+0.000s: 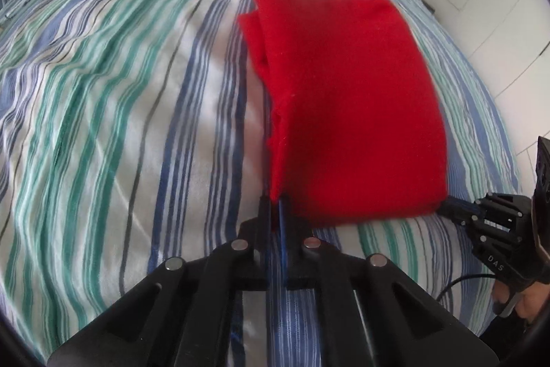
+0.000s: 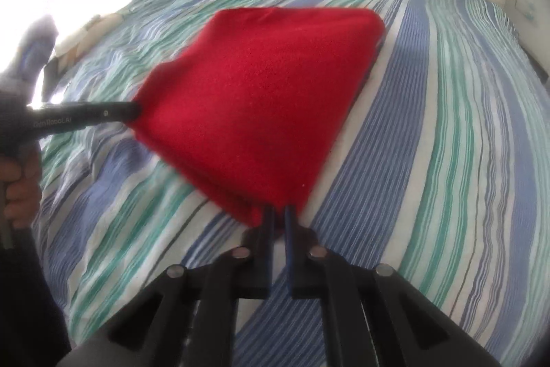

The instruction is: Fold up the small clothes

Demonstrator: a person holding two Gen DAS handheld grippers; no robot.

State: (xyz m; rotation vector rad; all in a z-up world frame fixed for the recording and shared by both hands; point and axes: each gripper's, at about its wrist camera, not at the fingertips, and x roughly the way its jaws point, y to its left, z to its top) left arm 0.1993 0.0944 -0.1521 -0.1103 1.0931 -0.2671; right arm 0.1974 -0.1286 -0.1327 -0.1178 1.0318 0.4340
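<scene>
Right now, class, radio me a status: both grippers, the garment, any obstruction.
Left gripper shut on red cloth corner. Right gripper shut on the other near corner. Cloth folded, near edge lifted off striped bedsheet. Nothing in the way.

My left camera looks along its fingers, close over the bed [image 1: 103, 92]; my right does likewise. Both share the red cloth [image 1: 343, 109] at frame center.

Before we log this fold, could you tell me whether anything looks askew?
Slightly: at the far left of the red cloth, an under layer pokes out past the top layer, so the edges are not flush. Both the left gripper and right gripper pinch near corners over the striped bedsheet.
</scene>
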